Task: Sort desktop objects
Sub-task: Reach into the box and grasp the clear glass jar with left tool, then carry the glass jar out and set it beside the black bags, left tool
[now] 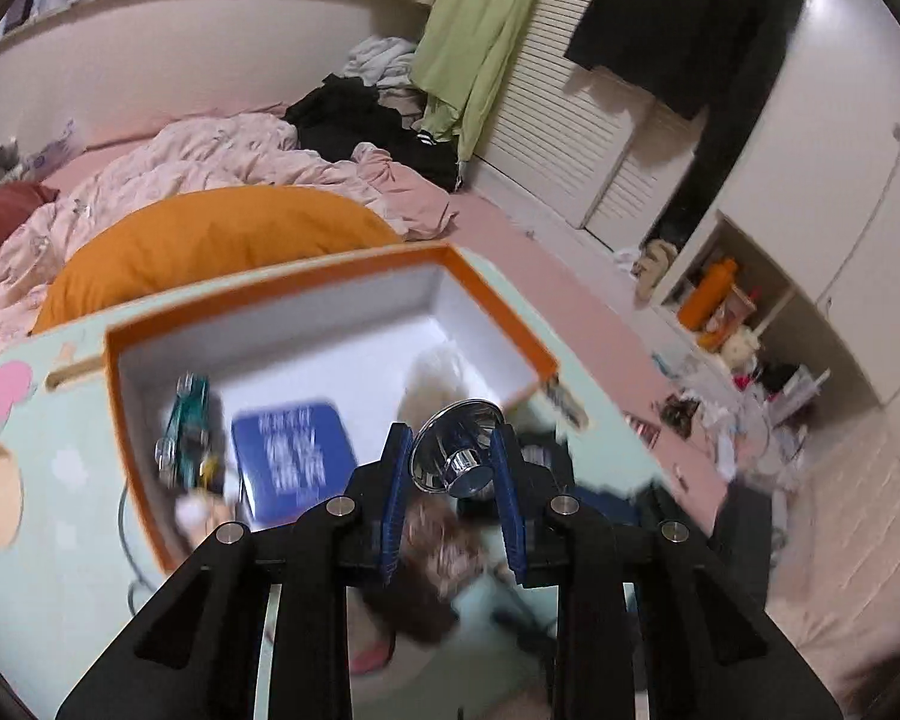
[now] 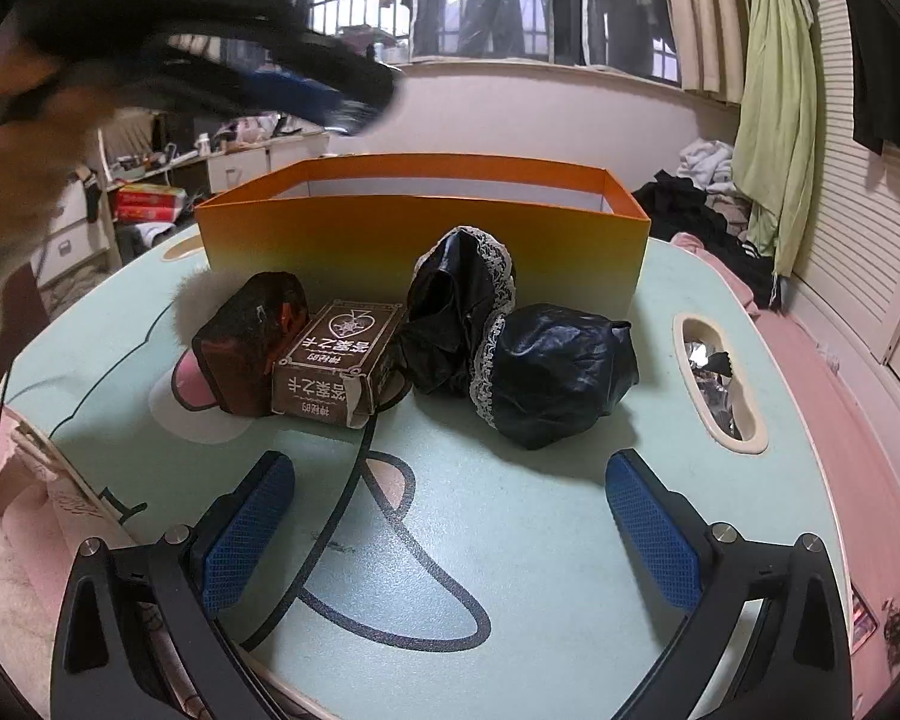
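My left gripper (image 1: 453, 459) is shut on a shiny metal funnel (image 1: 459, 447) and holds it above the near rim of the orange box (image 1: 486, 294). Inside the box lie a blue tin (image 1: 294, 459), a green object (image 1: 186, 426) and a pale fluffy thing (image 1: 438, 369). In the right wrist view the left gripper (image 2: 348, 111) shows blurred above the orange box (image 2: 426, 240). My right gripper (image 2: 450, 522) is open and empty, low over the table (image 2: 510, 510). Ahead of it lie a brown card box (image 2: 336, 360), a dark brown block (image 2: 246, 342) and black lace-trimmed cloth (image 2: 510, 348).
The table is a pale green printed lap desk with a cut-out handle (image 2: 714, 384) on the right. It stands on a bed with pink bedding (image 1: 222, 162) and an orange pillow (image 1: 210, 240). A cluttered floor and shelves (image 1: 738, 324) lie to the right.
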Available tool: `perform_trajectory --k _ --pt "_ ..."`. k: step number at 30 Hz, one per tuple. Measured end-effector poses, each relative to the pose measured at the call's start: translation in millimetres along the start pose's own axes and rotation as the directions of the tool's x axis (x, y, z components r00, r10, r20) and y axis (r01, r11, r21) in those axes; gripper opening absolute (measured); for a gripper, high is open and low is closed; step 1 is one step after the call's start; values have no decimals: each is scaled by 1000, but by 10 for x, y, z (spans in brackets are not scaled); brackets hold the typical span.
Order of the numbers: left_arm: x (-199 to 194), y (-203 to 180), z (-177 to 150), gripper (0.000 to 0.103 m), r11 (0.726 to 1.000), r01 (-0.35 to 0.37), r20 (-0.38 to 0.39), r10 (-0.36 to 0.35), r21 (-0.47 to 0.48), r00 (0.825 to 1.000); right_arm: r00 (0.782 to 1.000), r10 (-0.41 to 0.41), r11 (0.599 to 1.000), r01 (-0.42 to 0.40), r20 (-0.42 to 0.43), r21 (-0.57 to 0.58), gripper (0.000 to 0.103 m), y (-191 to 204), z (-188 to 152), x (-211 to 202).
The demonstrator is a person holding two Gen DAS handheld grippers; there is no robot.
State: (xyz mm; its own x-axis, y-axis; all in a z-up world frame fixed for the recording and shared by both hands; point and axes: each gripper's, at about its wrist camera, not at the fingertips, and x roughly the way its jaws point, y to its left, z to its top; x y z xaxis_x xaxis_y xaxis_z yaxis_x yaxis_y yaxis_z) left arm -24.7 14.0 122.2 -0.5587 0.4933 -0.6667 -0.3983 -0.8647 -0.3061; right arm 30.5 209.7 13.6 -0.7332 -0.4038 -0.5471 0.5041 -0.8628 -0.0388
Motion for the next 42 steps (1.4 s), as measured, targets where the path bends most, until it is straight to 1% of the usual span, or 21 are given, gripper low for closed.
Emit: perform_trajectory --k 2,5,6,7,8,11,13,14,16,19,21,23,25,26,27,28,29,30,32,34,42 --pt "39 27 -166 28 999 -50 6 50 -4 999 1000 0 1000 0 0 0 103 -1 -1 -2" --pt "183 108 -287 30 999 -47 -10 47 -19 999 1000 0 1000 0 1 0 103 1 -1 -6" --pt "243 158 -301 37 999 -44 -33 43 -33 999 1000 0 1000 0 1 0 103 1 -1 -7" --pt "281 202 -302 42 998 -38 -44 36 -46 998 1000 0 1000 0 1 0 103 1 0 -7" --pt "289 241 -306 42 998 -30 -42 28 -61 999 1000 0 1000 0 1 0 103 1 -1 -8" --pt "129 315 -346 44 996 -10 28 13 -91 1000 1000 0 1000 0 1 1 103 3 -1 -12" --pt "-46 311 -391 61 997 -26 63 30 -75 998 1000 0 1000 0 1 1 103 5 -1 -13" --pt "-117 308 -417 65 997 -53 77 57 -62 995 1000 0 1000 0 1 1 103 5 -2 -14" --pt "-277 249 -536 75 989 -147 101 146 -3 984 1000 -1 1000 1 1 1 103 6 -2 -16" --pt "-335 103 -800 76 956 -276 100 266 102 959 1000 -1 1000 1 2 1 103 7 -2 -19" --pt "-240 19 -1002 76 932 -330 71 322 150 944 1000 -1 1000 1 2 1 103 4 -2 -21" --pt "-100 29 -1133 76 929 -345 38 343 132 939 1000 -1 1000 1 2 1 103 3 -3 -23" --pt "81 122 -1190 76 933 -354 3 354 59 935 1000 0 1000 0 2 1 103 1 -4 -26" --pt "151 158 -1213 81 931 -362 -11 362 39 932 1000 0 1000 0 2 1 103 4 -3 -27" --pt "181 123 -1206 88 906 -420 31 418 59 908 1000 0 1000 0 1 1 103 1 -4 -27" --pt "185 111 -1189 91 900 -431 51 428 63 902 1000 -2 1000 2 3 -1 103 7 -5 -35" --pt "185 117 -1172 93 905 -422 52 419 57 906 1000 -2 1000 2 4 0 103 14 -5 -50" --pt "193 146 -1156 102 913 -405 47 403 44 914 1000 -1 1000 1 4 1 103 14 -10 -51" --pt "171 197 -1158 103 915 -403 73 401 25 913 1000 -2 1000 2 5 -1 103 27 -7 -64" --pt "136 224 -1153 103 910 -415 115 411 10 904 1000 -3 1000 3 5 0 103 30 -4 -75" --pt "122 236 -1050 103 910 -414 123 410 10 904 1000 -4 1000 4 6 -1 103 35 -7 -93"
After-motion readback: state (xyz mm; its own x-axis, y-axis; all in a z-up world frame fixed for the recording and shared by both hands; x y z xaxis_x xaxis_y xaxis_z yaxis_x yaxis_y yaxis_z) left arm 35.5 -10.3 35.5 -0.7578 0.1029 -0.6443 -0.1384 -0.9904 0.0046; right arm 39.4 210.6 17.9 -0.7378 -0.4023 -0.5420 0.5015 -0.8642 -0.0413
